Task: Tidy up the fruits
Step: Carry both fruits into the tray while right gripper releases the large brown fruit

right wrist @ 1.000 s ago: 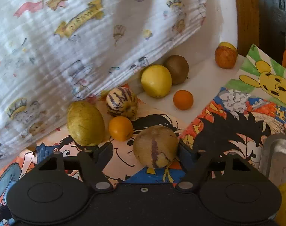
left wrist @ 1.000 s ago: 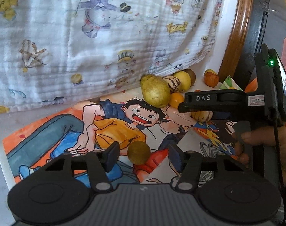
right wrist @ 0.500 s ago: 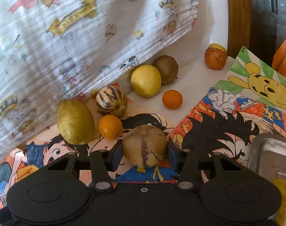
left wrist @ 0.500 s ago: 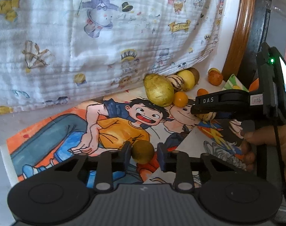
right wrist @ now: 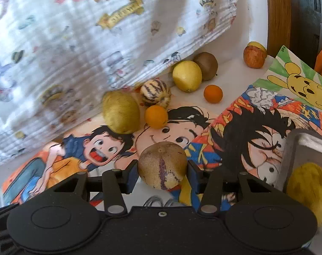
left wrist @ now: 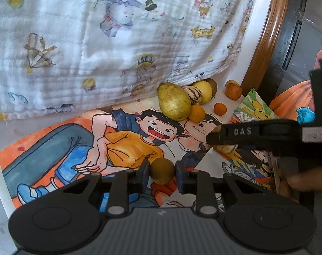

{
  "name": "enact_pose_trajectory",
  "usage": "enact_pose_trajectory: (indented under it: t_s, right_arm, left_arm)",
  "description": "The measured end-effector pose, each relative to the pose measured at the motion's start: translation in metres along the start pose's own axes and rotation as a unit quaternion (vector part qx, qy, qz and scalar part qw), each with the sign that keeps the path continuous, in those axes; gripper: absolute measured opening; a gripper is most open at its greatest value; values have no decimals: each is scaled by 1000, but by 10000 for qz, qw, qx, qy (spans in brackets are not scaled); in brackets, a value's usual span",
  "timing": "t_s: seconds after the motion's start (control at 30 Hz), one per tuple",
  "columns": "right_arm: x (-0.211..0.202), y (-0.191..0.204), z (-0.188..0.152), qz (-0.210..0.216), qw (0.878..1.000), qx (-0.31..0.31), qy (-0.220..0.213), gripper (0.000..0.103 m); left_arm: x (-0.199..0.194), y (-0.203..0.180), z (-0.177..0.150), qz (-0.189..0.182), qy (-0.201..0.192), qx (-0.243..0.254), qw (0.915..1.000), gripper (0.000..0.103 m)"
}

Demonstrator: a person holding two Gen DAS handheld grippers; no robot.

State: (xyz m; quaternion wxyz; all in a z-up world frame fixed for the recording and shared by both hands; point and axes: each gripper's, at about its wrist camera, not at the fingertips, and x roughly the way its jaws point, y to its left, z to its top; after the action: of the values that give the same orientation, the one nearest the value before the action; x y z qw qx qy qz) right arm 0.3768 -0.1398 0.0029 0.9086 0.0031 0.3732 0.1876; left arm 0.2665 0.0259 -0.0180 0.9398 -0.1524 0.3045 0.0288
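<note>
In the left wrist view my left gripper [left wrist: 162,173] is shut on a small round olive-brown fruit [left wrist: 162,170] over the cartoon poster [left wrist: 76,148]. In the right wrist view my right gripper [right wrist: 162,170] is shut on a larger tan fruit with a purple stripe [right wrist: 162,167], lifted a little off the poster [right wrist: 182,125]. The right gripper also shows from the side [left wrist: 252,135] in the left view, a hand [left wrist: 305,180] under it. Farther back lie a green-yellow pear [right wrist: 121,111], a striped melon fruit [right wrist: 155,92], two small oranges [right wrist: 156,116] [right wrist: 213,93], a lemon [right wrist: 187,76], a kiwi [right wrist: 205,65] and a reddish apple [right wrist: 253,59].
A white printed cloth [right wrist: 86,42] hangs over the back and touches the pear. A metal tray [right wrist: 305,146] holding a yellow fruit [right wrist: 307,189] sits at the right. A wooden-rimmed edge [left wrist: 265,42] bounds the far right. A bear drawing [right wrist: 298,85] lies near the apple.
Both grippers have closed onto their fruits. The right gripper has then drawn back and lifted with the tan fruit; the left has stayed in place.
</note>
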Motion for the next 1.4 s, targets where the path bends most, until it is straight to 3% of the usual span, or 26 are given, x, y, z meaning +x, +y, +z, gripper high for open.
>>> enact_pose_trajectory:
  t_s: [0.2, 0.37, 0.6, 0.8, 1.03, 1.4]
  right_arm:
    - [-39, 3, -7, 164, 9997, 70, -167, 50]
    - [-87, -5, -18, 224, 9984, 243, -455, 50]
    - [-150, -38, -51, -106, 9955, 391, -855, 50]
    - [-182, -78, -82, -589, 9908, 651, -1035, 50]
    - [-187, -119, -110, -918, 9857, 962, -1031, 50]
    - [-160, -166, -97, -1392, 9815, 929, -934, 50]
  left_arm:
    - [-14, -1, 2, -23, 228, -168, 9996, 28]
    - [-36, -11, 1, -112, 142, -160, 9997, 28]
    - [-63, -35, -5, -538, 87, -401, 9977, 28]
    - [-72, -72, -15, -800, 58, -195, 9966, 28]
    - [-63, -119, -28, -1139, 218, 16, 9933, 28]
    - [-15, -168, -29, -1585, 411, 853, 9828, 28]
